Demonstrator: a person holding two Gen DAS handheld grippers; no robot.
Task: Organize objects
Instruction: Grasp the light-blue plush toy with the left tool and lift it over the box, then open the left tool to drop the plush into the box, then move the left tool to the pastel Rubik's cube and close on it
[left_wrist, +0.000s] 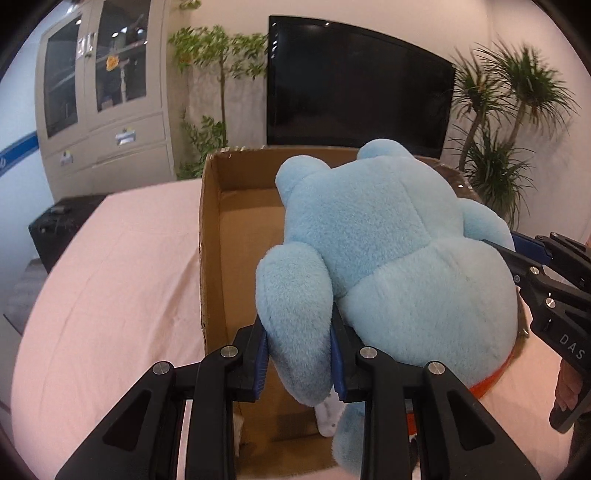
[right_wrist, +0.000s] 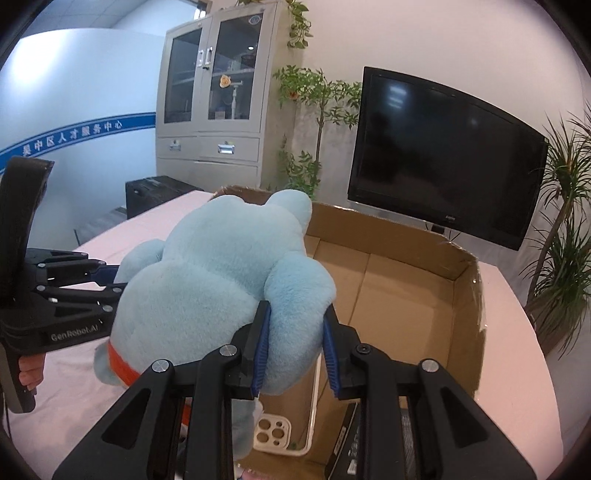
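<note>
Blue plush fills the left wrist view: our left gripper (left_wrist: 300, 363) has its pads clamped on one limb of the plush toy (left_wrist: 388, 251), which hangs over the open cardboard box (left_wrist: 210, 236) on the pink-covered table (left_wrist: 110, 295). From the right wrist view, our right gripper (right_wrist: 293, 352) pinches another limb of the toy, part of its body still outside the near wall, a clear phone case (right_wrist: 284, 432) lying below it in the box. We judge we are mid-transfer; next we need to lower it inside and release both grips together.
</note>
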